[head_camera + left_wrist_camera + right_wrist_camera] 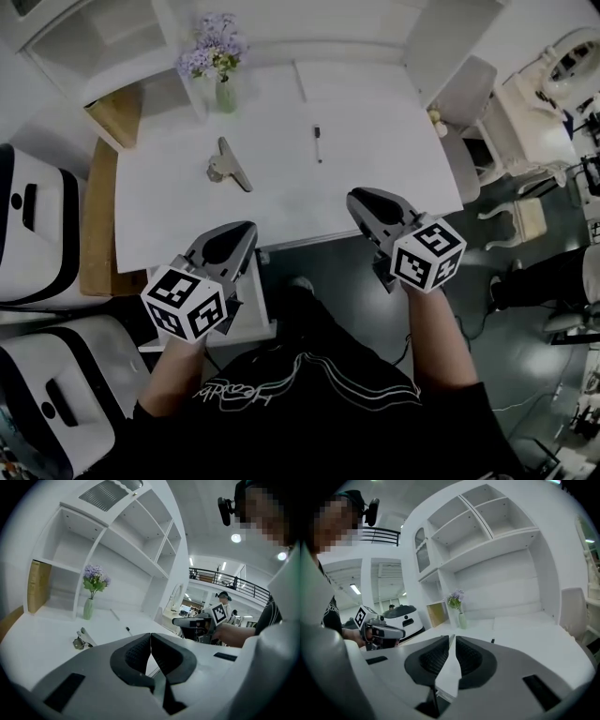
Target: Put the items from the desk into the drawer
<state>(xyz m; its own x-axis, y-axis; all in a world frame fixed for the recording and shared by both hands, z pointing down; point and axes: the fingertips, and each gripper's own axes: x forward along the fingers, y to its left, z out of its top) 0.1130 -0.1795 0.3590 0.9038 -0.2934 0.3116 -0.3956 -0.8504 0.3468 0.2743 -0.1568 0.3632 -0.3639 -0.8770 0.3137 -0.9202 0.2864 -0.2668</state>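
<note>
A slim, pale-green vase (225, 95) stands at the far left of the white desk (394, 122) and holds a bunch of small purple flowers (214, 49) on green stems. Behind it rises a white shelf unit (131, 541) of square-edged open bays. A tan, wood-toned board (38, 585) stands upright at the left end of the lowest bay.

The task's items lie on the smooth desk top. A grey metal binder clip (230, 165), wedge-shaped with long flat handles, sits left of the middle. A thin dark pen (317, 143) lies to its right and a little farther off, well apart from it.

Under the desk's near edge a flat white part (261, 314) juts toward the person; I cannot tell whether it is the drawer.

Both grippers are grey moulded shells with black ribbed pads and a black-and-white marker cube. The left gripper (249, 229) hovers at the desk's near left edge, pads meeting at the tips, holding nothing. The right gripper (354, 196) hovers over the near right edge, jaws all but together with only a narrow slit, and grips nothing
</note>
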